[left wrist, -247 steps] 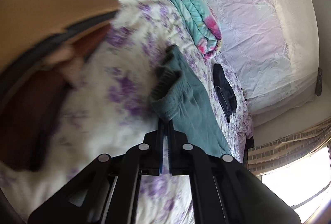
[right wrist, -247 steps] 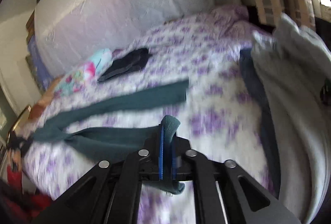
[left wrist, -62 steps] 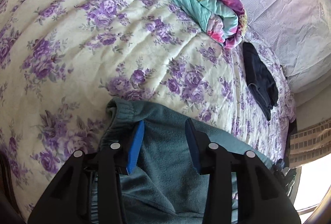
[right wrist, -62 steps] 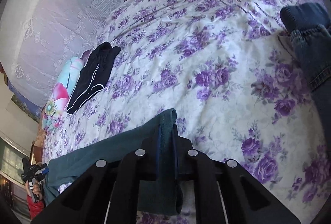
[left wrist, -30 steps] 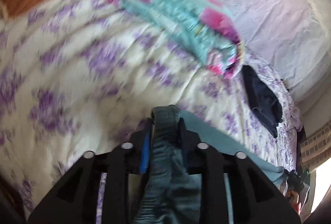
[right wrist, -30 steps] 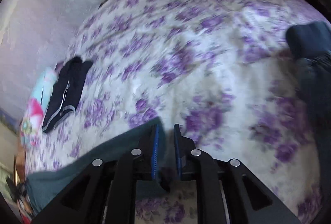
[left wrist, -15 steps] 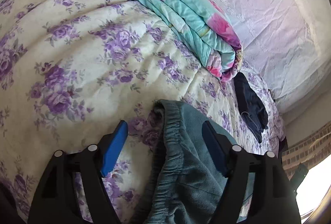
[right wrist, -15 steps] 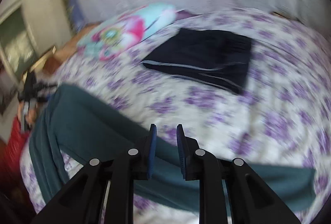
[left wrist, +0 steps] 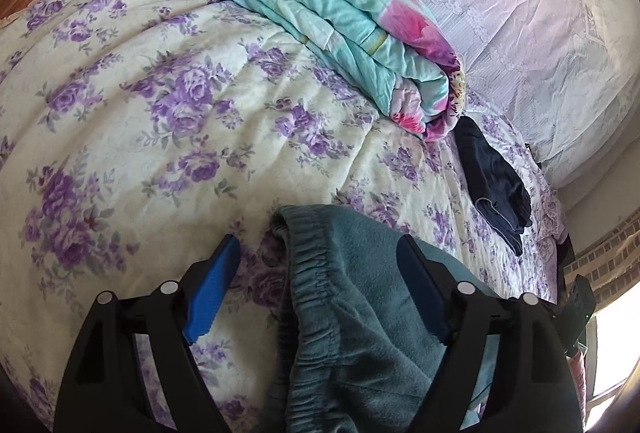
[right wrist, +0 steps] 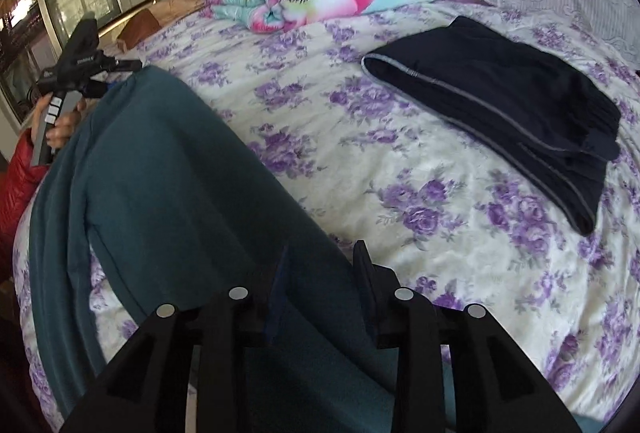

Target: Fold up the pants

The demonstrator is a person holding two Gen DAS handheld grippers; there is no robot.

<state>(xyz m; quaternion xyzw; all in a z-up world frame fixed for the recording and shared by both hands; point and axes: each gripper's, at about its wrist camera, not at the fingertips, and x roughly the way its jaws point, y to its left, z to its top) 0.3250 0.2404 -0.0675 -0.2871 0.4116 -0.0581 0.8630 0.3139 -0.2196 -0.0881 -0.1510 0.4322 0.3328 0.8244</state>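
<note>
Left wrist view: the left hand-held gripper [left wrist: 316,289] stands with jaws wide apart astride the elastic waistband of the teal pants [left wrist: 360,313], which lie released at lower centre on the floral bed [left wrist: 140,113], below a folded quilt [left wrist: 320,13].

Right wrist view: the right hand-held gripper [right wrist: 320,281], jaws just opening and gripping nothing, hovers over a pant leg running from lower centre to upper left; the next fold likely calls for regripping the cuffs.
</note>
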